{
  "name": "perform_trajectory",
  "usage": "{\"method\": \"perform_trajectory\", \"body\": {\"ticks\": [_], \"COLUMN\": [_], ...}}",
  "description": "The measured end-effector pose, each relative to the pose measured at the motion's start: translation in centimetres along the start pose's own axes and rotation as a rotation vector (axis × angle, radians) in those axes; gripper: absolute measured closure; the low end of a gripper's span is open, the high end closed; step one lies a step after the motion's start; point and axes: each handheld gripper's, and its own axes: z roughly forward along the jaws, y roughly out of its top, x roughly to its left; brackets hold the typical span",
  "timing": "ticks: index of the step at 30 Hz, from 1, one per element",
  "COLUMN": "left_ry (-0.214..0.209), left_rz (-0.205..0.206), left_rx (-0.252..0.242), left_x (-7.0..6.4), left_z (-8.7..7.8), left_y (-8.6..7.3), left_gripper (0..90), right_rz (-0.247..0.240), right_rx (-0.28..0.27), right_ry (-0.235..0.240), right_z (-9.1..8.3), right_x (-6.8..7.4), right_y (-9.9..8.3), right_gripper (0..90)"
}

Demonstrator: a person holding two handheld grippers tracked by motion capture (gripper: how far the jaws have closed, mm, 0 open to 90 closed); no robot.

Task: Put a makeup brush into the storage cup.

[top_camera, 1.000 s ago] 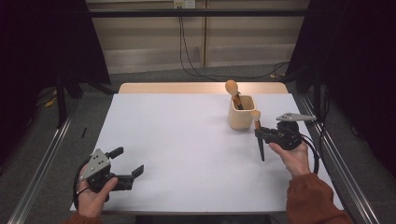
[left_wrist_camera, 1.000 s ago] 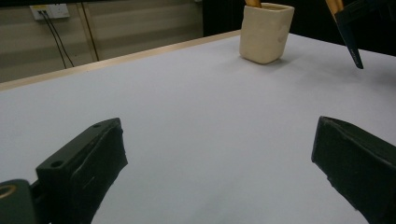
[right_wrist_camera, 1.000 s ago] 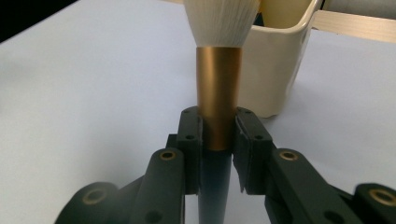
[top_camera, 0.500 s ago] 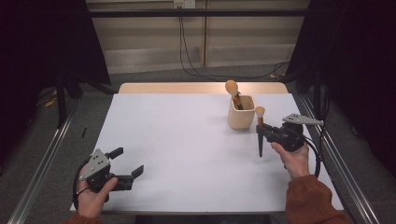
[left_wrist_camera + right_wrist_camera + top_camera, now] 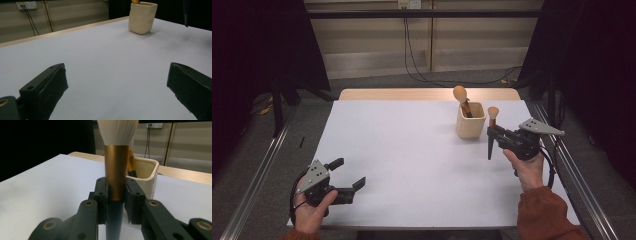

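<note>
- At the near left corner of the white table [image 5: 412, 150], my left gripper [image 5: 346, 180] rests low in the person's left hand [image 5: 309, 210], its two black jaws spread wide apart with bare tabletop between them.
- From the left gripper view, those jaws stand at either lower corner of the picture, and the cream cup [image 5: 142, 17] sits far across the table, toward the upper right.
- Moving toward the middle, the high view shows a wide stretch of white surface separating the left gripper from the cup, the two well apart.
- The cream cup [image 5: 470, 120] stands upright near the table's far right, with a brown-handled brush [image 5: 460, 96] leaning inside it, its rounded tan head poking above the rim.
- Just to the right of the cup, my right gripper [image 5: 491, 137] is clamped on a second makeup brush [image 5: 491, 131], held upright: pale bristles on top, dark handle pointing down toward the table.
- In the right gripper view, the jaws press on both sides of the brush's golden ferrule [image 5: 116, 172], the white bristles fanning out above and the dark handle dropping below.
- Behind that brush in the same view, the cup [image 5: 147, 177] is close by.
- At far right, the person's right hand [image 5: 527, 167] grips the tool, a rust-coloured sleeve [image 5: 544, 215] trailing to the table's near edge.
</note>
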Motion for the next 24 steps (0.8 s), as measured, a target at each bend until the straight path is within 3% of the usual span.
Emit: {"method": "perform_trajectory", "body": {"ticks": [9, 14, 24], "left_ry": [0.007, 0.006, 0.011], "left_rz": [-0.004, -0.005, -0.016], "left_rx": [-0.008, -0.012, -0.026], "left_x": [0.0, -0.1, 0.0], "left_z": [0.0, 0.0, -0.1], "left_y": [0.0, 0.0, 0.0], "left_gripper": [2.7, 2.7, 2.7], "right_rz": [-0.007, 0.016, -0.004], "right_rx": [-0.038, -0.059, -0.089], "right_ry": [0.005, 0.014, -0.005], "right_z": [0.3, 1.4, 2.0], "right_x": [0.1, 0.3, 0.3], "right_y": [1.5, 2.2, 5.2], "right_gripper": [74.1, 74.1, 74.0]}}
